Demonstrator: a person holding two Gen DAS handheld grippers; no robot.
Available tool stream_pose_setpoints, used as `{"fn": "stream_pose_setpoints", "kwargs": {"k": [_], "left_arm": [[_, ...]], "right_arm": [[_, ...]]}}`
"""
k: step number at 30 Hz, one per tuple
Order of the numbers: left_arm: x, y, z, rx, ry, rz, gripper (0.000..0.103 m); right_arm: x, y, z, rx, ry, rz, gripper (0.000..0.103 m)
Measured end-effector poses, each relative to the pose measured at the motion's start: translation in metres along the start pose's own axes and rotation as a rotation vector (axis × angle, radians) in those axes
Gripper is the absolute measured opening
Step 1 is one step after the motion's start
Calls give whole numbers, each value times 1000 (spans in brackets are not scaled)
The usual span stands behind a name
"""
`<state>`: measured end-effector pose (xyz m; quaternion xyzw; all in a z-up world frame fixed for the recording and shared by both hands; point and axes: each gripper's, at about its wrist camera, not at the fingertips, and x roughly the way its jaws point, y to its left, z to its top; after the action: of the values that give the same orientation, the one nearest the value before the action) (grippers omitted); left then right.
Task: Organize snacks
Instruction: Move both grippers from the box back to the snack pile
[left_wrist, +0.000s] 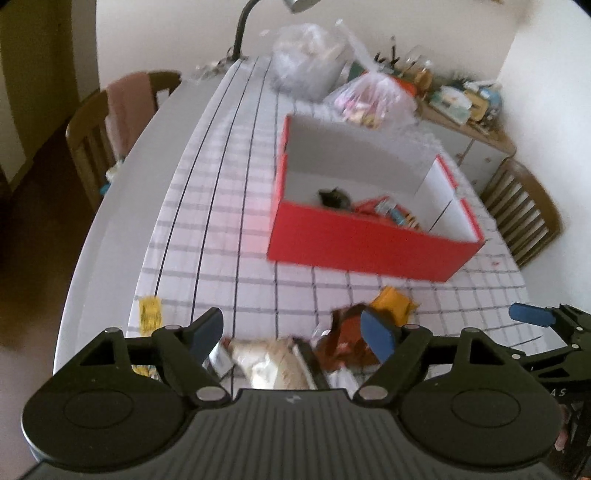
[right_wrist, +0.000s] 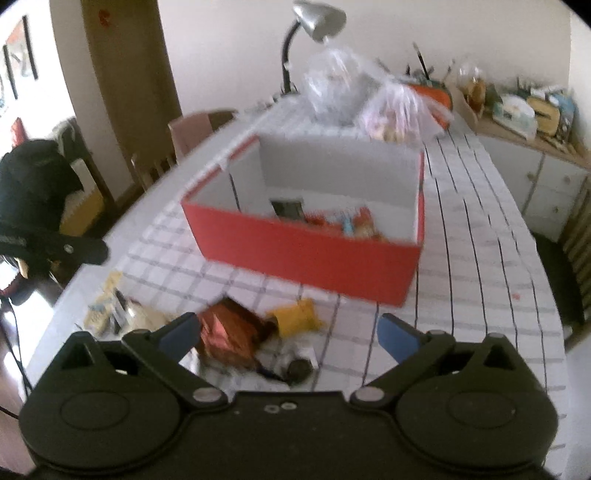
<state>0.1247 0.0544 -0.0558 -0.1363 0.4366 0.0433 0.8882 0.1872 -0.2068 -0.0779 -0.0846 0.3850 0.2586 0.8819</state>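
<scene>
A red box (left_wrist: 369, 247) (right_wrist: 306, 254) with white inner walls stands on the checked tablecloth; several snack packets (left_wrist: 388, 212) (right_wrist: 347, 221) lie in its right part. Loose snacks lie in front of it: a red-brown foil packet (left_wrist: 345, 339) (right_wrist: 229, 332), a yellow packet (left_wrist: 393, 301) (right_wrist: 295, 317), a beige packet (left_wrist: 273, 360) and a small yellow one (left_wrist: 149, 312) at the cloth's left edge. My left gripper (left_wrist: 291, 332) hangs open over the beige and red-brown packets. My right gripper (right_wrist: 290, 334) is wide open above the red-brown and yellow packets, its pads touching nothing.
Two clear plastic bags (left_wrist: 310, 59) (right_wrist: 399, 107) of goods sit behind the box, with a desk lamp (right_wrist: 317, 18) at the far table end. Wooden chairs (left_wrist: 92, 136) (left_wrist: 524, 210) stand on both sides. A cluttered sideboard (right_wrist: 524, 122) lines the right wall.
</scene>
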Motion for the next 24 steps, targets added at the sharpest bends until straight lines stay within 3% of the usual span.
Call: {"fn": "stream_pose_setpoints", "kwargs": {"k": [14,24], "left_arm": [[51,15,-30,-64,136,44,82],[79,25,-36,-131,200,35,82]], "right_arm": [[50,-9,-33,-7,115,-47,100],[81,-15,-35,-2,167,-87,88]]}}
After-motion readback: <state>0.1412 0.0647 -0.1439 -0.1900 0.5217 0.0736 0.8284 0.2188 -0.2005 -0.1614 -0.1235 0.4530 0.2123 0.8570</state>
